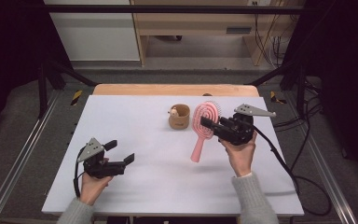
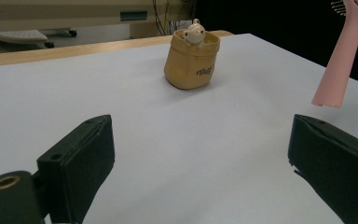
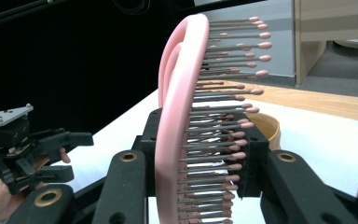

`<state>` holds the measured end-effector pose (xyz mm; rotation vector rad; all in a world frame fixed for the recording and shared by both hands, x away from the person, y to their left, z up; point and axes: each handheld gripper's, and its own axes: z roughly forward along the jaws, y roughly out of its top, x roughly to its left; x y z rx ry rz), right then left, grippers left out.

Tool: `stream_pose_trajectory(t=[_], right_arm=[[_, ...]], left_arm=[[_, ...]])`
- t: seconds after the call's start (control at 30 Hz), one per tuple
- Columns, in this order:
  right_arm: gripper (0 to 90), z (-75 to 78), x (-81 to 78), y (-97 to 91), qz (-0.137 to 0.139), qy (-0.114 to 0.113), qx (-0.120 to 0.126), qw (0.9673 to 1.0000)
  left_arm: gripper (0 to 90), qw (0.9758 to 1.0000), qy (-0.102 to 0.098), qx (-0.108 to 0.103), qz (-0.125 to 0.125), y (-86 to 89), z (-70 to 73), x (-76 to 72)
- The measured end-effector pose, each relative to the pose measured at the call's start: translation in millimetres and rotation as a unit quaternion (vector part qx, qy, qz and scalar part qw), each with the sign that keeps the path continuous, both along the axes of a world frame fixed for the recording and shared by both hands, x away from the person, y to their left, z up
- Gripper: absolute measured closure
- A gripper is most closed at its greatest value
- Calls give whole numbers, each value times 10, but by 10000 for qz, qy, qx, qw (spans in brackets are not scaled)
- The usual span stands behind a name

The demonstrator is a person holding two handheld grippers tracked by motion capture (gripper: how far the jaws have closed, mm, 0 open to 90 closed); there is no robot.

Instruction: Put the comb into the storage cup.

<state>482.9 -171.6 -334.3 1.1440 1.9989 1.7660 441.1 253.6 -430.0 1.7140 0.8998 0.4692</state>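
White table (image 1: 135, 186), the largest thing here, with a bare wooden strip along its far edge; beyond it a pale wooden cabinet (image 1: 196, 23) and loose cables on the floor.

Right gripper (image 1: 213, 125) above the far right part of the table, raised clear of the surface, jaws clamped on the head of a pink hairbrush (image 1: 203, 123); brush tilted, spiral-patterned back turned up towards the high view, handle hanging down towards the near side with its end off the table and a shadow beneath it; in the right gripper view the head (image 3: 182, 116) seen edge-on between the two black jaws, one on the smooth back, the other against the pink-tipped bristles.

Left gripper (image 1: 122, 153) low at the near left, well apart from the brush, jaws spread wide with nothing but bare table between them.

Small tan pouch-shaped cup (image 2: 192, 60) near the far middle, just beside the brush head, a little cream animal figure (image 2: 195, 31) peeping over its rim; dark cursive lettering on the cup's side, too small to read.
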Motion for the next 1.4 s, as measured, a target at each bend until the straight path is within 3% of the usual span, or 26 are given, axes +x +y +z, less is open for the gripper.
stream_pose_trajectory(t=[0.77,1.4], right_arm=[[639,248,221,121,-204,-207,-196,9994],[638,328,458,238,-420,-226,-260,9985]], left_arm=[[71,9992,44,112,392,375,-119,-25],[71,9988,79,49,481,461,-166,-23]])
